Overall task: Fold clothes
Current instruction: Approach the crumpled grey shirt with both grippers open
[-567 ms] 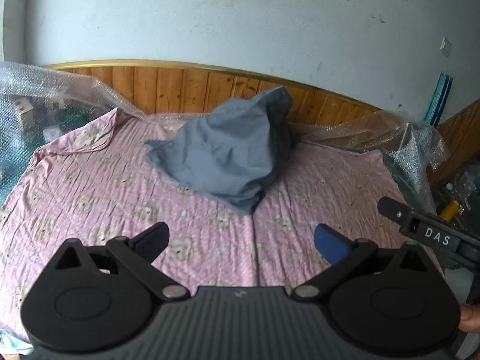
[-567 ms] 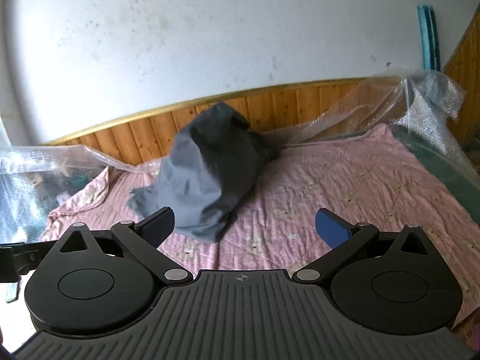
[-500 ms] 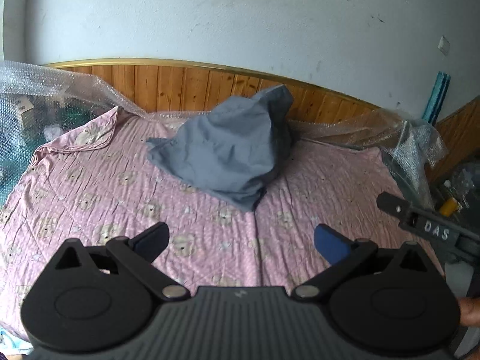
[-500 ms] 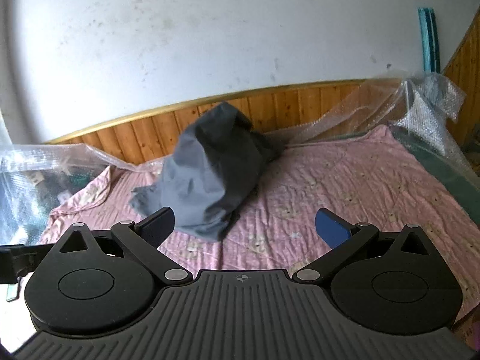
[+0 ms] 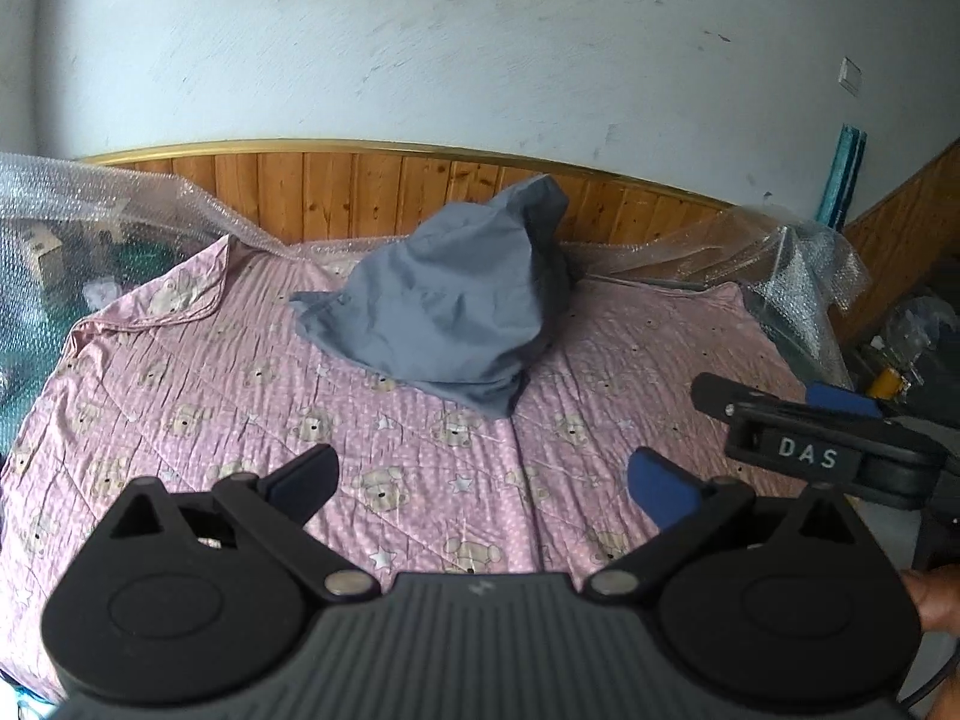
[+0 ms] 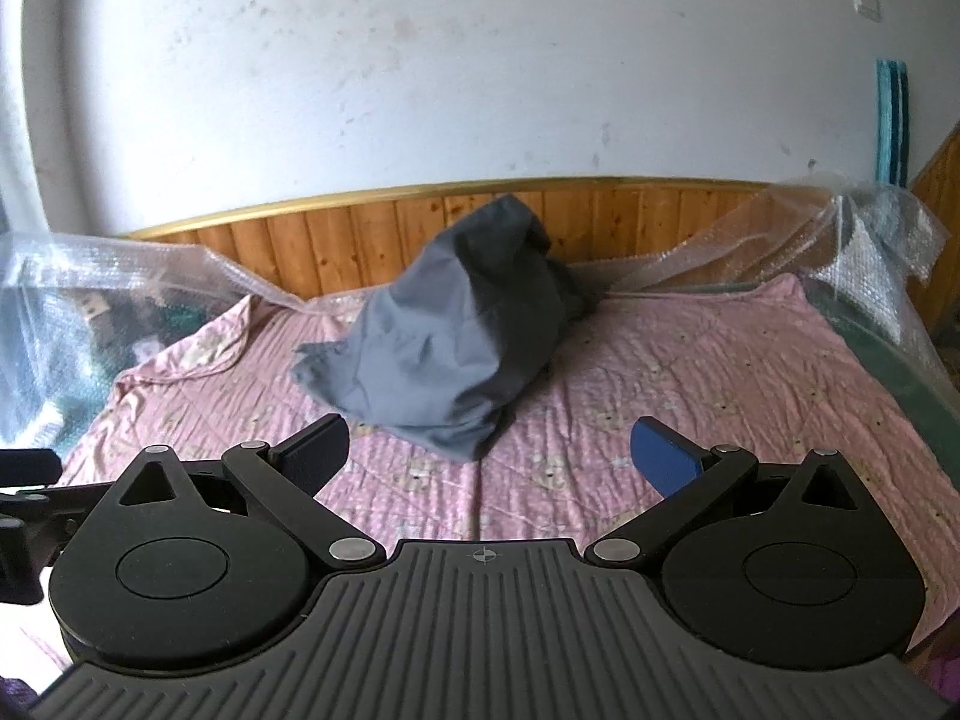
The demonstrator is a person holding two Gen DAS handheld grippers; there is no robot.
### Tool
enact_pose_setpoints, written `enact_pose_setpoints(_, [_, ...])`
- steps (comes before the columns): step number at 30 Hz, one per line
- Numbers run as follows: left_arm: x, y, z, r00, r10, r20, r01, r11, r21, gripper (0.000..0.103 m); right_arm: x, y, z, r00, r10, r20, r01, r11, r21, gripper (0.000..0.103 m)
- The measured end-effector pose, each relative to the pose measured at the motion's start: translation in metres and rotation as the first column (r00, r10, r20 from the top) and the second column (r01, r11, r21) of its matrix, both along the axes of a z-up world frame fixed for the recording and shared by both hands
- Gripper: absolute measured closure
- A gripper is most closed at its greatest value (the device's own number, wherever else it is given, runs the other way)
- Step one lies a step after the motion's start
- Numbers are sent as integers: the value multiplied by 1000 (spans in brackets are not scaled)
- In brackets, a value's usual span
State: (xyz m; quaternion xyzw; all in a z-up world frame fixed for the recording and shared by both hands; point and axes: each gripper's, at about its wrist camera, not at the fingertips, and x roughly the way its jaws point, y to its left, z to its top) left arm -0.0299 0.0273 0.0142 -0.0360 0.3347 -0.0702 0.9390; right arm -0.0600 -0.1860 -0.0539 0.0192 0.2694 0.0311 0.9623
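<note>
One grey garment [image 5: 447,306], one pink bedsheet [image 5: 198,396], two wide-spread claws [image 5: 483,480] [image 6: 489,450].

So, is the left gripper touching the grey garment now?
Apart. In the left wrist view, the open left gripper has bare pink bedsheet between its fingertips and the grey garment, which lies heaped farther up the bed.

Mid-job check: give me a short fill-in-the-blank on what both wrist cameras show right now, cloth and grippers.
1. The grey garment lies in a heap on the ____ bedspread.
2. The garment's peak leans against the ____ headboard.
3. The left gripper and the right gripper both have their jaws ____.
4. Bubble ____ drapes the bed's edges.

Missing words: pink; wooden; open; wrap
</note>
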Motion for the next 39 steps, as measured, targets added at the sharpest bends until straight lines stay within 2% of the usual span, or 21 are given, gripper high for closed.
enact_pose_setpoints(16, [1, -1, -5, 998, -53, -33, 54, 998, 14, 2, -1, -2, -6, 1000, -4, -13, 4, 1000, -22, 1])
enact_pose_setpoints(25, [-3, -6, -16, 996, -74, -47, 76, 996, 41, 23, 2, 0, -8, 1000, 4, -12, -4, 1000, -28, 2])
enact_pose_setpoints(28, [-4, -7, -19, 995, -84, -47, 86, 995, 56, 39, 0, 2, -10, 1000, 3, -6, -3, 999, -34, 4])
enact_pose_setpoints(29, [-4, -8, -19, 995, -88, -45, 91, 994, 63, 46, 1, 2, -11, 1000, 7, -11, -8, 999, -32, 13])
enact_pose_setpoints(31, [-5, -10, -20, 995, -96, -41, 99, 992, 81, 66, 2, 2, -12, 1000, 17, -21, -18, 999, -27, 33])
enact_pose_setpoints(32, [-5, -11, -21, 995, -96, -37, 100, 991, 93, 84, 3, 3, -12, 999, 22, -27, -23, 999, -24, 47])
enact_pose_setpoints(33, [-5, -11, -21, 995, -98, -34, 101, 990, 103, 98, 3, 3, -13, 999, 30, -31, -31, 999, -19, 70])
enact_pose_setpoints(34, [-6, -12, -22, 994, -101, -29, 104, 989, 109, 102, 3, 3, -14, 999, 38, -37, -39, 999, -14, 80])
enact_pose_setpoints(35, [-6, -12, -22, 994, -104, -25, 107, 988, 114, 102, 3, 3, -15, 998, 46, -41, -47, 999, -10, 95])
enact_pose_setpoints(36, [-5, -13, -23, 994, -109, -21, 111, 987, 119, 103, 3, 4, -14, 998, 54, -35, -54, 998, -18, 103])
enact_pose_setpoints(39, [-3, -13, -25, 992, -124, -11, 124, 984, 129, 103, 0, 7, -13, 998, 69, -13, -69, 997, -34, 103])
